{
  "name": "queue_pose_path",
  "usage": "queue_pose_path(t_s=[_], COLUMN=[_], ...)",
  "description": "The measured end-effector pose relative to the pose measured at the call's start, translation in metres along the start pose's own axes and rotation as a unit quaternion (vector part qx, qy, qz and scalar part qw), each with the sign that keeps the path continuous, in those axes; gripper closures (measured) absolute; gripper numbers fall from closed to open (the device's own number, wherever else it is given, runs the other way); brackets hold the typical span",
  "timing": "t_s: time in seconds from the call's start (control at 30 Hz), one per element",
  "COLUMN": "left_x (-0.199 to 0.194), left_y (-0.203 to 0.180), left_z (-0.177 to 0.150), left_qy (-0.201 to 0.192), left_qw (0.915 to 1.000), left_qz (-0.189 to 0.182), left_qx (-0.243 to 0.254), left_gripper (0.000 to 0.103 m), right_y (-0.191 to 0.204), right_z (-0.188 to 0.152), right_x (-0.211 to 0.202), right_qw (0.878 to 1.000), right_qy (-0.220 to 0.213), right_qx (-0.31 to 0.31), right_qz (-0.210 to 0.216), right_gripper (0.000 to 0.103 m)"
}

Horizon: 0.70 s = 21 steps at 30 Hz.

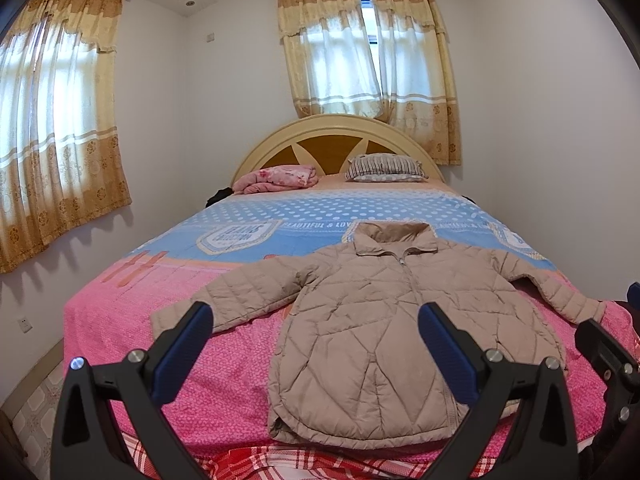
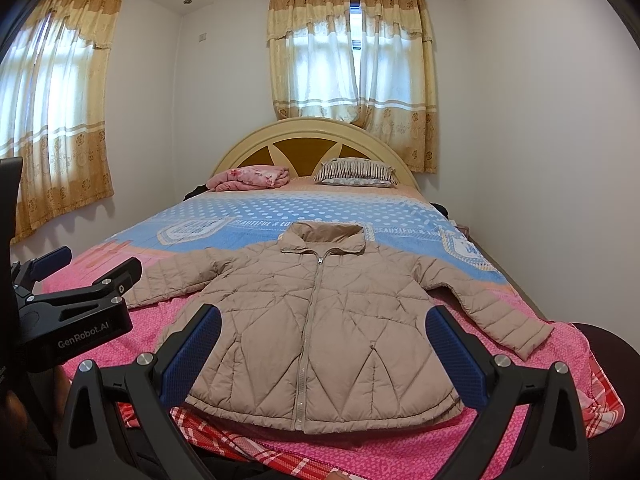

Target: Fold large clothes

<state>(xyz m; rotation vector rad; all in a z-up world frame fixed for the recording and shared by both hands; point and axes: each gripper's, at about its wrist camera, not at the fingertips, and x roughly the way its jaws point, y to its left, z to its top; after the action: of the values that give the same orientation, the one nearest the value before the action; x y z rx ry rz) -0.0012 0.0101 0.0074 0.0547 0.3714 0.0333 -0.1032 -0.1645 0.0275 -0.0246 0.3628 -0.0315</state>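
Left wrist: left gripper fingers spread wide, grasping nothing; beige quilted jacket flat on bed, zipped, sleeves out | Right wrist: right gripper fingers spread, empty, over jacket hem; jacket front up, collar toward headboard; left gripper beside sleeve

White lettering "GenRobot.AI" shows on the black body of the left gripper, seen from the right wrist view. On the bedspread, a printed band across the blue part reads "BEAUTIFUL & LOV", then the jacket collar cuts it off. A shield-shaped badge on that same bedspread carries upside-down words, too warped to read with confidence. No numbers anywhere.
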Motion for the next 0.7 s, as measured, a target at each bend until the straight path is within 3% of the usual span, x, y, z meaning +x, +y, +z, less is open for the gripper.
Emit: queue_pose_path(t_s=[0.7], left_x=[0.0000], left_y=[0.0009], left_z=[-0.0001], left_qy=[-0.003], left_qw=[1.0000], left_qz=[0.004], left_qx=[0.001], left_gripper=[0.000], right_y=[0.0019], right_z=[-0.0043], right_x=[0.0008], right_qw=[1.000], right_qy=[0.002], right_qx=[-0.001], right_qz=[0.003], right_gripper=[0.001])
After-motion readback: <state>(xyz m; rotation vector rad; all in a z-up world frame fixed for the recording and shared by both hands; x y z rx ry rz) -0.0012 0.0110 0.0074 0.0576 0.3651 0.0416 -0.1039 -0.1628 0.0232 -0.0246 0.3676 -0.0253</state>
